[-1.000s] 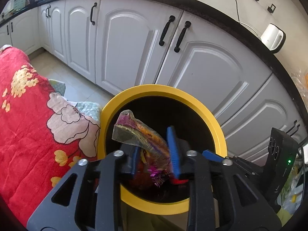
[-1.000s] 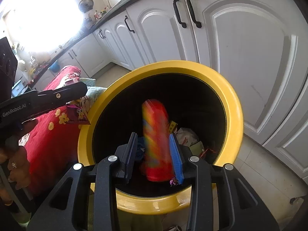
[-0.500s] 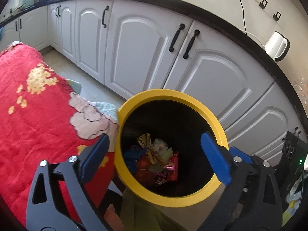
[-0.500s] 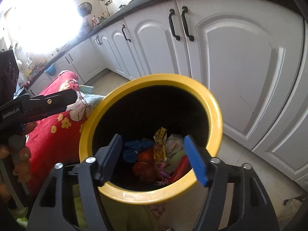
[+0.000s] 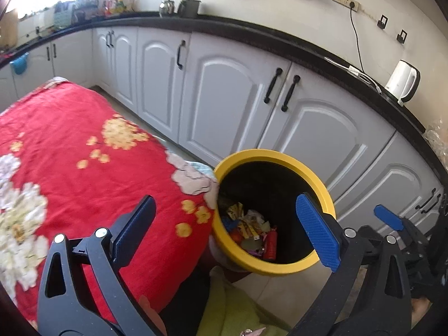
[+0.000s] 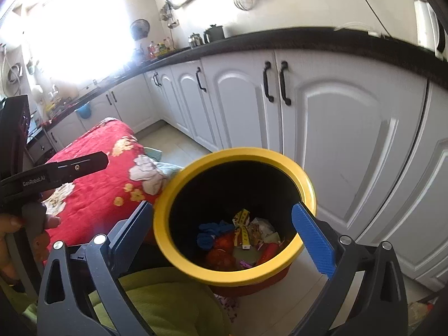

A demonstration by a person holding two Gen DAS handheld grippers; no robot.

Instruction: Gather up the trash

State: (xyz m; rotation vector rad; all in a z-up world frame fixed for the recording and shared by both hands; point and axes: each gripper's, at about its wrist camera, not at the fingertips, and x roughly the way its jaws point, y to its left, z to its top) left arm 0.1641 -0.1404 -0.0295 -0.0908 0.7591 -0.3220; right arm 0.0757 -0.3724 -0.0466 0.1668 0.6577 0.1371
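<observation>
Since both grippers are hanging above the yellow-rimmed bin [image 6: 234,218] with nothing in them, I'd say this round of trash is done. The left gripper [image 5: 226,229] has its fingers spread wide and released, and they've just been opening, nothing between them. Same story for the right gripper [image 6: 222,235]: fingers fully apart after opening just now, empty, with the bin mouth showing in the gap. All the trash I can spot is down at the bottom of the bin: a red wrapper [image 5: 271,243] at about 5 o'clock in the opening from the left wrist view, a yellow wrapper [image 6: 243,228] near the middle, something blue and crumpled [image 6: 208,235] at 9 o'clock of the pile, plus more bits I can't make out. What's left? Hard to say. The red floral cloth [image 5: 84,168] on the tabletop at 9 o'clock of the bin looks bare in these views, though part of it is out of frame. There's a small scrap [image 6: 228,306] on the floor just below the bin that might still need picking up.
</observation>
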